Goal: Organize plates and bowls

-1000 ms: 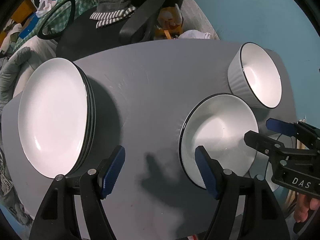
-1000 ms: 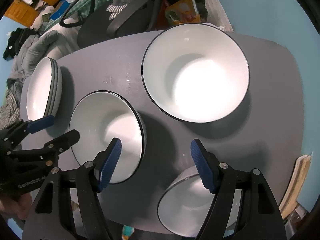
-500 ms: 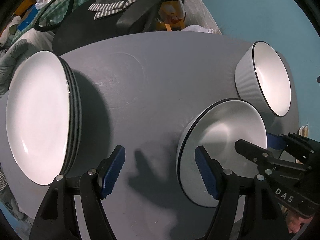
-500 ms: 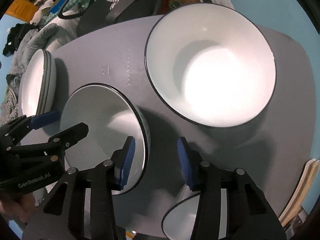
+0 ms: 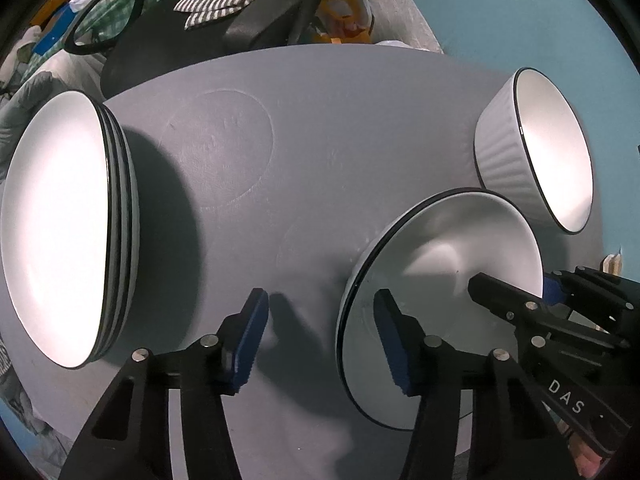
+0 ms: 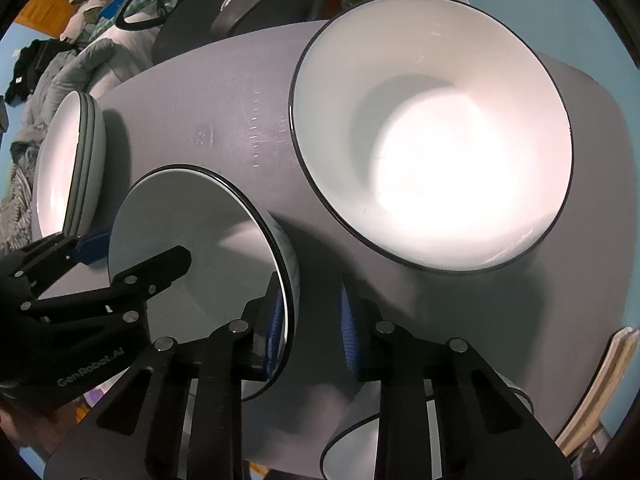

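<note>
- Slippage was the main risk, in my judgement: the right gripper (image 6: 309,320) had its fingers narrowed astride the rim of the shallow bowl (image 6: 200,256), one pad inside, one outside, and whether they actually pinched the wall could not be told; a glazed rim held at one edge could pivot or drop on lifting.
- Collision was the second worry: the left gripper (image 5: 316,336) hung with fingers wide and holding nothing, its right finger over the same bowl's near-left edge, so both tools crowded one dish and could knock each other.
- Nearby crockery added hazard: the large ribbed bowl (image 6: 432,136) stood just beyond the shallow bowl on the right, and a swing could chip the rims together.
- Left wrist view alone showed the plate stack (image 5: 64,224) at the bench's (image 5: 320,120) far left as several rims, plus the ribbed outer wall of the large bowl (image 5: 532,148).
- Right wrist view alone showed a third bowl (image 6: 360,444) at the near edge, under the gripper, and the finger pads straddling the rim.
</note>
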Available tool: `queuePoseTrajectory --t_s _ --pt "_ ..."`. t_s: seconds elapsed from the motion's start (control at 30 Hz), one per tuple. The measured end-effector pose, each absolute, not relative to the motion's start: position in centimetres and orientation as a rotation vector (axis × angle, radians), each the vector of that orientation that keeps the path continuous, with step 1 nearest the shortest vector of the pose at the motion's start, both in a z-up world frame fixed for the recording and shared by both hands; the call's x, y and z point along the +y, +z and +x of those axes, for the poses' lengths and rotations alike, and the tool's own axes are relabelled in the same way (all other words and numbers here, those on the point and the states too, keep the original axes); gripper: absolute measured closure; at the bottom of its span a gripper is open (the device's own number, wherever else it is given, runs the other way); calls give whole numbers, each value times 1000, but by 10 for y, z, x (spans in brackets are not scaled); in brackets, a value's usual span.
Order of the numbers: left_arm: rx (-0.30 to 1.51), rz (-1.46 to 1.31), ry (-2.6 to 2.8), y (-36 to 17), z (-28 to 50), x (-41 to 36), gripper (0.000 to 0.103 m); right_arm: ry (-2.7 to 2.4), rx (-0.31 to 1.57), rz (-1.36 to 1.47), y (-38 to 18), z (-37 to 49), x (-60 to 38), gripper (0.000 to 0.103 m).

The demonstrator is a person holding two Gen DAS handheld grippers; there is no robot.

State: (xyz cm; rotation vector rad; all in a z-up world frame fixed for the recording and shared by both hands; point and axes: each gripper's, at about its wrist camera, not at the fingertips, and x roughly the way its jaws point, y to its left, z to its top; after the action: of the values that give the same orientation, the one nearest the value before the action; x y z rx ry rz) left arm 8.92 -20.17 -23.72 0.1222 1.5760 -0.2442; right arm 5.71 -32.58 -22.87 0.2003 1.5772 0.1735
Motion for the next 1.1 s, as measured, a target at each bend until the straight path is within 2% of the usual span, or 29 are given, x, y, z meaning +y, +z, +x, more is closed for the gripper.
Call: queuePoseTrajectory --t_s 0.07,0.23,0.63,1.1 --pt "1581 114 -240 -237 86 -201 59 180 1580 200 -229 58 -324 79" --pt "1585 100 -255 -236 82 -200 66 193 1582 194 -230 59 -321 85" --pt "1605 81 -302 -233 81 -206 89 211 1593 223 -237 63 -311 91" --pt "1607 93 -312 -237 71 -211 91 202 1582 184 -236 62 -301 94"
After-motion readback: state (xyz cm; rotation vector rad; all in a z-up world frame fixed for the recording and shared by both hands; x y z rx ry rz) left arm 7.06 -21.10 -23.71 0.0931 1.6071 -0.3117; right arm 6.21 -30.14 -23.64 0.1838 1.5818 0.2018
